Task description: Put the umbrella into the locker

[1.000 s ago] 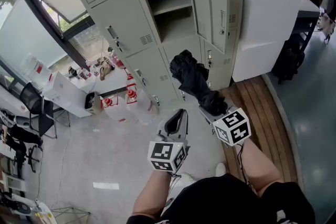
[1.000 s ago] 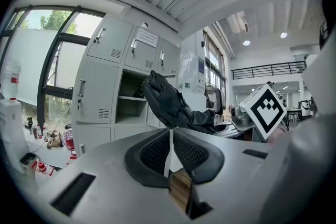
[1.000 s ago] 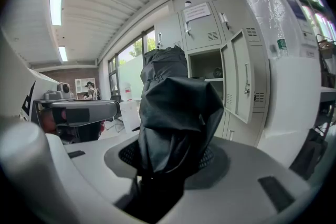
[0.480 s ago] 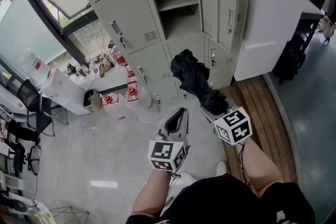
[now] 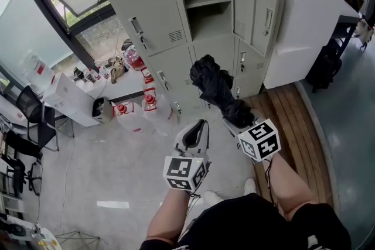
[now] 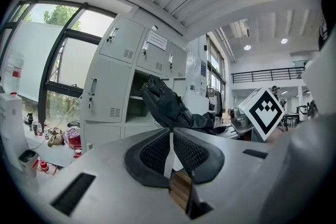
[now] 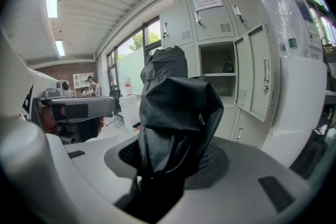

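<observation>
Black folded fabric umbrella point(image 5: 215, 88) sits clamped in the right gripper point(image 5: 233, 120), whose fingers point(image 7: 210, 159) grasp its lower end so the bundle points toward the open grey metal locker compartment point(image 5: 206, 12), well apart from it. The left gripper point(image 5: 196, 133) rides beside it, fingers pressed together on nothing, probably kept free for the swung-open door point(image 5: 258, 6).
</observation>
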Motion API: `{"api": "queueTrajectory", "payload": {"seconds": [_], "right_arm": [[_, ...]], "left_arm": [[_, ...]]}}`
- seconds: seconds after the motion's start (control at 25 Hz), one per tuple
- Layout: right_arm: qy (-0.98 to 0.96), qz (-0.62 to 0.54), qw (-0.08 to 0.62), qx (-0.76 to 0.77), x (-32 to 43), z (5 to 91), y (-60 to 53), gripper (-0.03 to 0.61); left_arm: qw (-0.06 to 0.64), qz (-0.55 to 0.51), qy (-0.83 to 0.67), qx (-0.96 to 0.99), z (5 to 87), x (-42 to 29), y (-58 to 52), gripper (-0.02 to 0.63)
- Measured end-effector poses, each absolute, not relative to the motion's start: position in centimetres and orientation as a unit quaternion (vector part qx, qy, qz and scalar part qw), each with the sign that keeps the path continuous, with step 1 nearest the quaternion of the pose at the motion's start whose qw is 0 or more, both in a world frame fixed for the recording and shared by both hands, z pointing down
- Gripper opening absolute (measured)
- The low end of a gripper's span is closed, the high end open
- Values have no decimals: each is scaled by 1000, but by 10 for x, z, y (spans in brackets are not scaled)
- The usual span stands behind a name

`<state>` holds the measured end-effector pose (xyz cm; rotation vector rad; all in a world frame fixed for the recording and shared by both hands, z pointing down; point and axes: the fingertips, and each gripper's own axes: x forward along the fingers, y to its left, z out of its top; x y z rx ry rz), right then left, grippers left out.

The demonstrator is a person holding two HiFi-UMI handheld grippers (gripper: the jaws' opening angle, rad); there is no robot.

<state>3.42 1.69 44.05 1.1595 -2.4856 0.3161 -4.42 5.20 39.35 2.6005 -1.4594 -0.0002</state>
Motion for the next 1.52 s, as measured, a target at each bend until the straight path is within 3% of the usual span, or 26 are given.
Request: {"api": "queueTrajectory", "payload": {"seconds": [0.76, 1.52], "right_arm": [[-893, 124, 197, 385, -61, 459, 19, 244], [-890, 135, 201, 387, -48, 463, -48, 244]], "left_arm": [[91, 4, -515, 852, 412, -140, 60, 32], [93, 5, -513, 853, 413, -127, -4, 32]]}}
